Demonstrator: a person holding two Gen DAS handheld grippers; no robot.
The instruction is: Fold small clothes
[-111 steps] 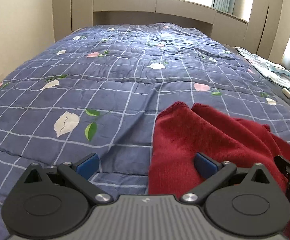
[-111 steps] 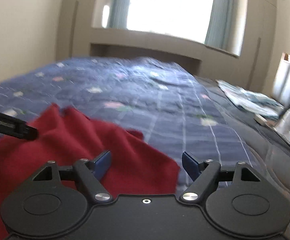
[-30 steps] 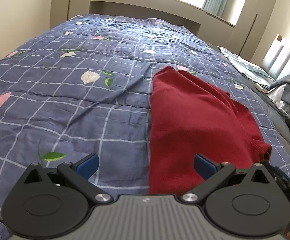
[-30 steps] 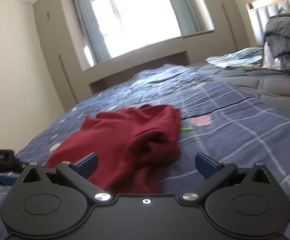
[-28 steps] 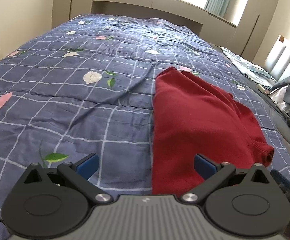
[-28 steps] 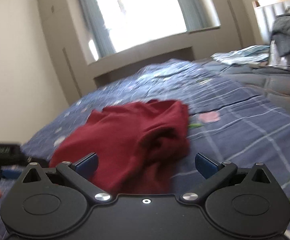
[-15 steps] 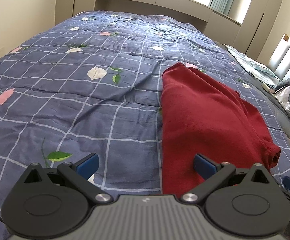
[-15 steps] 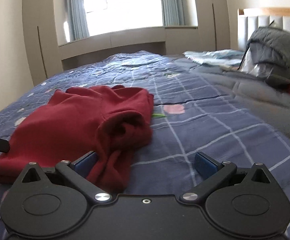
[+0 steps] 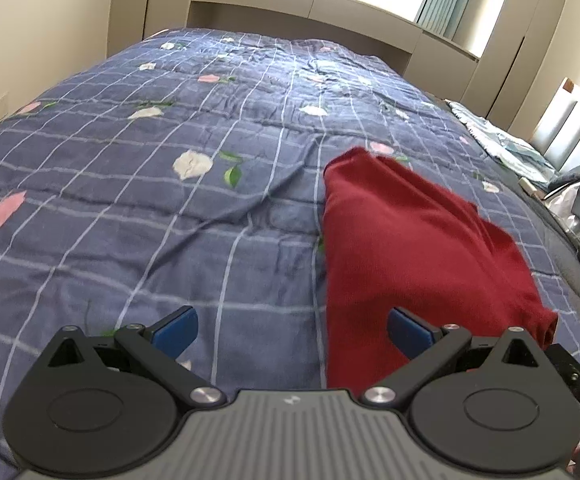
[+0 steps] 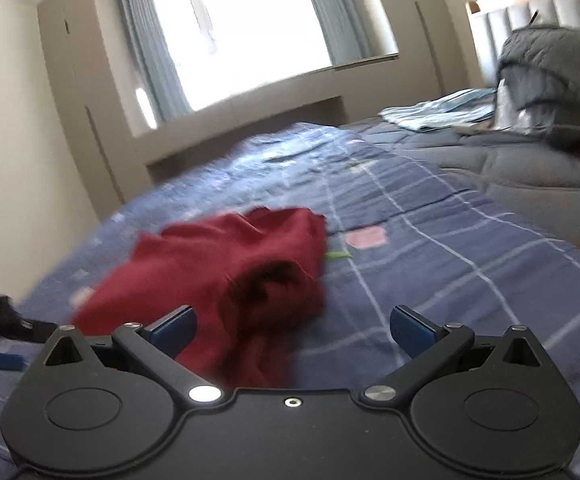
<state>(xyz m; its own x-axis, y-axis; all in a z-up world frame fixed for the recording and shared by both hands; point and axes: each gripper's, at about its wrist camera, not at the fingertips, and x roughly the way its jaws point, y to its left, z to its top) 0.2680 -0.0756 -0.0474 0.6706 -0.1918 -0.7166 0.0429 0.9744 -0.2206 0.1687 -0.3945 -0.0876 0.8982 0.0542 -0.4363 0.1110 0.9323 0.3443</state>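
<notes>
Jaws apart on left gripper [image 9: 292, 326] & right gripper [image 10: 292, 326], both empty. Red sweater [image 9: 410, 240] half-folded on quilt [image 9: 169, 200]; grab near-edge corners evenly, fold w/o bunching the sleeve.

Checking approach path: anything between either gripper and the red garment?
Nothing visible. The left gripper and right gripper are both open, with the red garment lying straight ahead on the quilt. Only bare quilt lies between.

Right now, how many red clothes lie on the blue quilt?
1: a red sweater lies flat on the blue quilt, in front of both open tools. More clothes may be hidden in the far pile beside the headboard.
</notes>
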